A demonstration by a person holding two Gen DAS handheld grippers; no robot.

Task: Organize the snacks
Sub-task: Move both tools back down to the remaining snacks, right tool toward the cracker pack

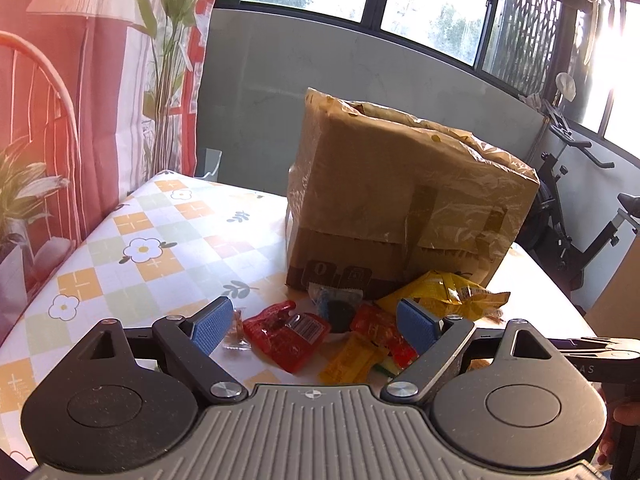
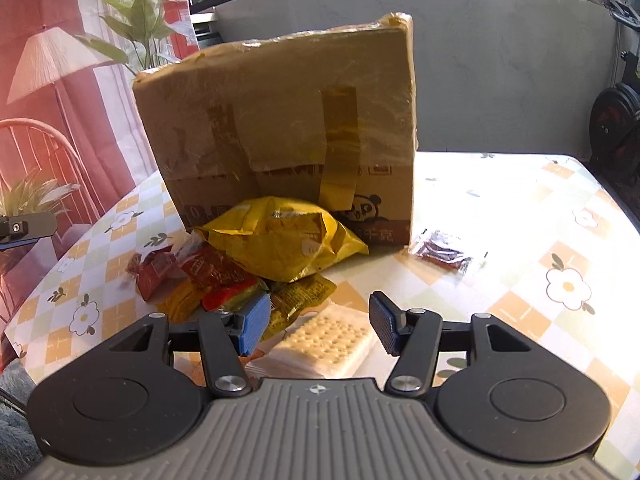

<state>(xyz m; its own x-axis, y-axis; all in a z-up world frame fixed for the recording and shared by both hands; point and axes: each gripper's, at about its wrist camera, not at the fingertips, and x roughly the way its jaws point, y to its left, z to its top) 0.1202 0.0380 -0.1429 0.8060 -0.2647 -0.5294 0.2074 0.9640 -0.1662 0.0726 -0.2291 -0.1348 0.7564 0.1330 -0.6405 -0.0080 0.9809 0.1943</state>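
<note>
A taped cardboard box (image 1: 404, 208) stands on the flowered tablecloth (image 1: 132, 240); it also shows in the right wrist view (image 2: 280, 128). A pile of snack packets lies in front of it: a big yellow bag (image 2: 280, 240), red packets (image 1: 286, 332), a small yellow packet (image 1: 352, 358) and a dark cookie pack (image 1: 338, 304). My left gripper (image 1: 316, 326) is open above the red packets and holds nothing. My right gripper (image 2: 318, 326) is open with a clear-wrapped cracker pack (image 2: 324, 344) lying between its fingers on the table. A dark packet in clear wrap (image 2: 444, 252) lies to the right of the box.
A grey wall and windows stand behind the table. An exercise bike (image 1: 576, 216) stands at the right. A red curtain with a printed lamp and plants hangs at the left. The table's near left edge (image 2: 24, 344) shows in the right wrist view.
</note>
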